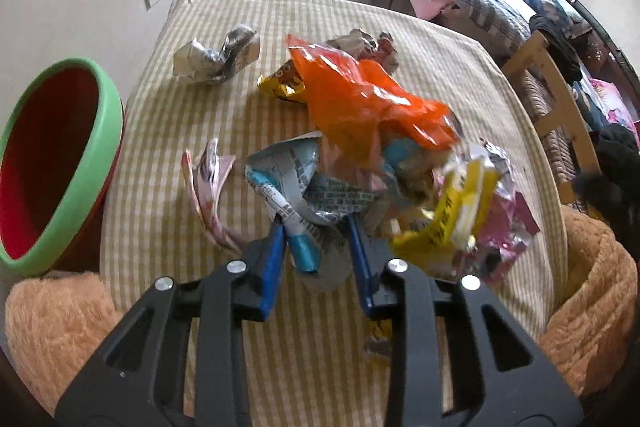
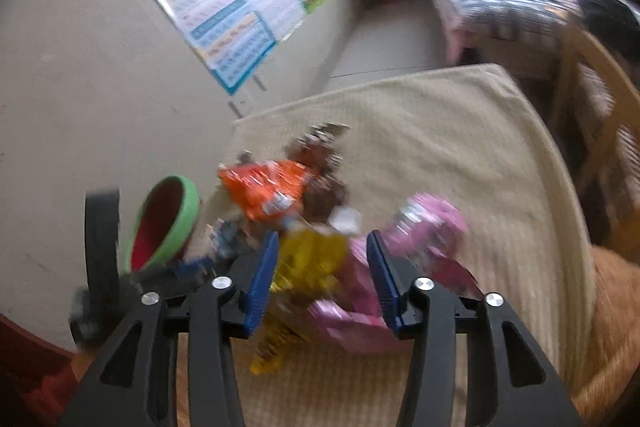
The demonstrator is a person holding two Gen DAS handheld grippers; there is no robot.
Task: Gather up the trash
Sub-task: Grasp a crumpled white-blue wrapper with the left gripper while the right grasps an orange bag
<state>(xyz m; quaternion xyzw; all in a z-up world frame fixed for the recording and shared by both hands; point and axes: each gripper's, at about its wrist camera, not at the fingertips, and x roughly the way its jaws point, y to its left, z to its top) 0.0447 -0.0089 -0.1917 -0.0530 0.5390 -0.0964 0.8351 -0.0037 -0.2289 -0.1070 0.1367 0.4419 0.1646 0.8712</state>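
Left gripper [image 1: 316,227] clamps blue-grey wrapper [image 1: 288,183]; right gripper [image 2: 322,263], part-open, loosely straddles yellow wrapper [image 2: 308,259] and pink wrapper [image 2: 424,227]. Risk: right load slips short of bin [image 1: 60,163].

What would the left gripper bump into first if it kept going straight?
The crumpled blue-and-grey wrapper. It already sits between the left gripper fingers, so it comes first, probably with the striped tablecloth right underneath.
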